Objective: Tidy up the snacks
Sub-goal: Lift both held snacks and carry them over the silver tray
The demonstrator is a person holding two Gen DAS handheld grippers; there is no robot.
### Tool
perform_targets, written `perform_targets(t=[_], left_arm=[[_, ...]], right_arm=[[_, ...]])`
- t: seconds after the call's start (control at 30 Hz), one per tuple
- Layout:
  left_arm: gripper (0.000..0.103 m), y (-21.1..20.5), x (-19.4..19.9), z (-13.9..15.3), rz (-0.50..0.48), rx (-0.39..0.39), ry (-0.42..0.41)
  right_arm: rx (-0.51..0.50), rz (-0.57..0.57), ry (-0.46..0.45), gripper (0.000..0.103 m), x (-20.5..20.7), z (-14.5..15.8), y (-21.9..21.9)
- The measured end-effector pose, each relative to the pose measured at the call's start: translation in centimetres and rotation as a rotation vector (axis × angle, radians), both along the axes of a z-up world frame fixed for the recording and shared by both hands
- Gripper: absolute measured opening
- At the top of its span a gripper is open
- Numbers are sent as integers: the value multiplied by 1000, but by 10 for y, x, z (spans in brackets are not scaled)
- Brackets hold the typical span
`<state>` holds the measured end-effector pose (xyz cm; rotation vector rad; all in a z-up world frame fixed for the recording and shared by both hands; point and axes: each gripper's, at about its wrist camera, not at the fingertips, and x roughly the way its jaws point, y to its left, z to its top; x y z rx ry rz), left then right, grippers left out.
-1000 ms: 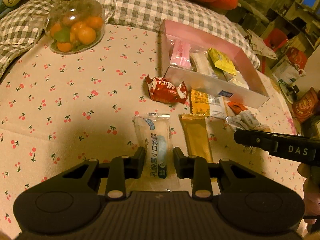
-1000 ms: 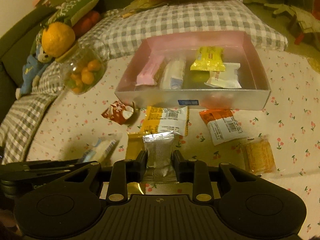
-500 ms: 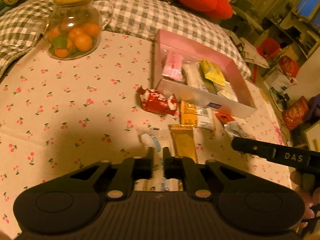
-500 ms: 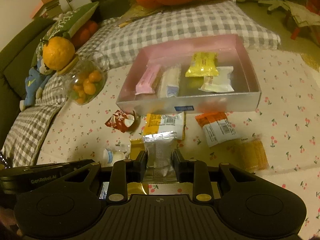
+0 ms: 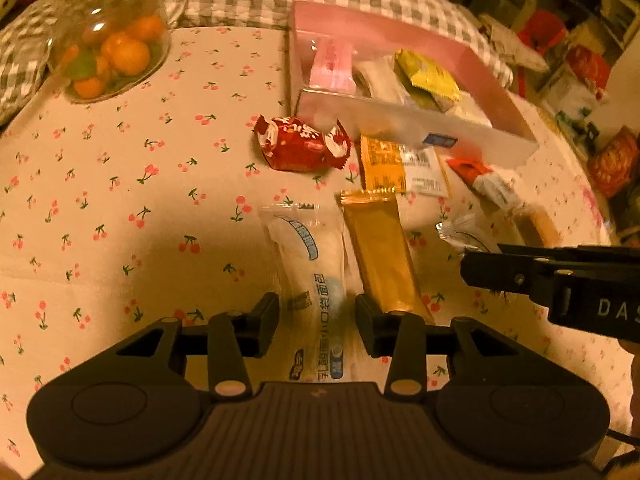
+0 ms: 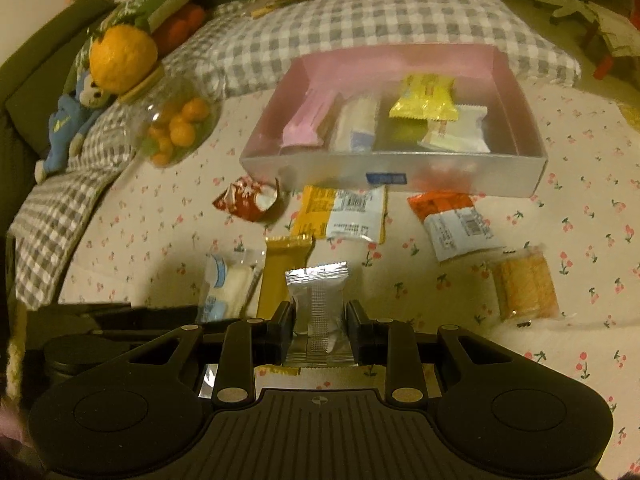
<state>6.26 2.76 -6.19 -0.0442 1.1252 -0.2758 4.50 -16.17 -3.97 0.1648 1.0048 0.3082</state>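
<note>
My left gripper [image 5: 316, 322] is open, its fingers on either side of a clear-and-white snack packet [image 5: 310, 264] lying on the cherry-print cloth. A gold bar packet [image 5: 380, 256] lies just right of it. My right gripper [image 6: 320, 334] is shut on a silver packet [image 6: 318, 304] and holds it above the cloth; it also shows at the right of the left wrist view [image 5: 468, 236]. The pink box [image 6: 400, 172] with several packets inside stands beyond. A red packet [image 5: 302, 144], an orange-white packet [image 5: 400, 166], a red-white packet [image 6: 452, 220] and a wafer packet [image 6: 524, 286] lie in front of it.
A glass jar of small oranges [image 5: 108, 48] stands at the far left of the cloth. Grey checked cushions [image 6: 360, 28] lie behind the box. A blue plush monkey [image 6: 68, 120] sits at the left edge. Room clutter lies beyond the right edge.
My left gripper was shut half a second ago and has opened again around the clear-and-white packet, lower and closer to the cloth. My right gripper still holds the silver packet.
</note>
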Motion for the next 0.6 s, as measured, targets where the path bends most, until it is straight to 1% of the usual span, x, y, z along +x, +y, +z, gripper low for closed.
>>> perform_targets(t=[0.07, 0.23, 0.37, 0.6], left_arm=[[29, 0, -1, 0, -3, 12, -7], [22, -2, -4, 3, -14, 27, -29], [14, -2, -3, 9, -7, 2, -42], [13, 2, -5, 30, 6, -62, -86]], right_arm=[[-8, 7, 6, 28, 0, -2, 2], [-28, 16, 19, 28, -2, -6, 5], [-36, 23, 15, 28, -4, -5, 7], [-33, 25, -8, 28, -4, 4, 6]])
